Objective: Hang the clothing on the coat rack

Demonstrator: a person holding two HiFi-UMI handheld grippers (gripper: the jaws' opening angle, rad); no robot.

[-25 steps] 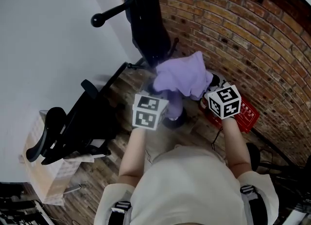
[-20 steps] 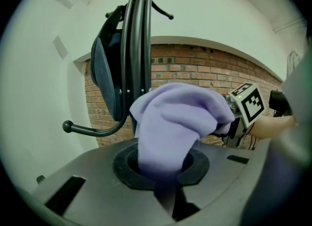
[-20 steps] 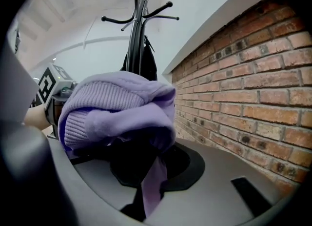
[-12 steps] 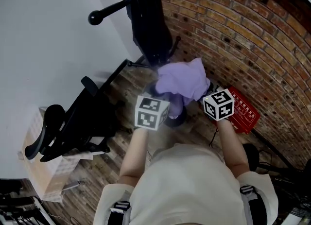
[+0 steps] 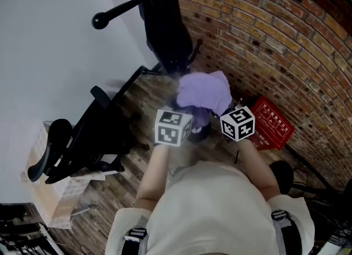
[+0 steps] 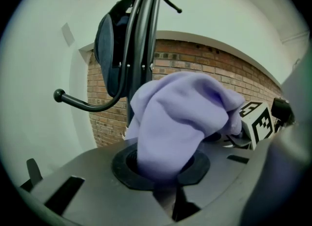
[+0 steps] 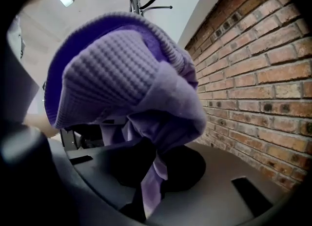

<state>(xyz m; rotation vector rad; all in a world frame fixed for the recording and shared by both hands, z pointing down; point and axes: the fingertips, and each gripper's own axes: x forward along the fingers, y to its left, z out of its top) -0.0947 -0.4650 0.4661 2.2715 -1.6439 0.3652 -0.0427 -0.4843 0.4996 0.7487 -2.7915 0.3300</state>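
Judging from the layout, put the task at the carrying stage, nothing hung so far. Noted one lilac knit garment (image 5: 203, 90) bunched into a ball at centre of the head view, held up off the wooden floor (image 5: 137, 97) in front of the person, just beyond the two marker cubes.

Found left gripper (image 6: 166, 187) nearly closed, jaws pinched on a thick fold of the garment, fabric ballooning up and filling the middle of its view. Found right gripper (image 7: 147, 191) likewise nearly closed, nipping a thin strip of the same fabric, ribbed edge drooping over it. Saw no collar, loop or opening picked out for a hook.

Placed coat rack (image 5: 165, 25) at upper centre of the head view, beyond the garment and apart from it, beside the brick wall (image 5: 275, 44). Logged a dark item (image 6: 109, 49) already hanging on the rack's upper part, and a free ball-tipped hook (image 6: 80, 104) jutting toward the left of frame, lower down.

Reckoned remaining work as the whole hanging step:
- closing in on the rack
- raising the bundle
- catching part of it over a free hook
- opening both grippers and backing off

Reckoned the tight bunching a likely nuisance, with no obvious edge free to drape.
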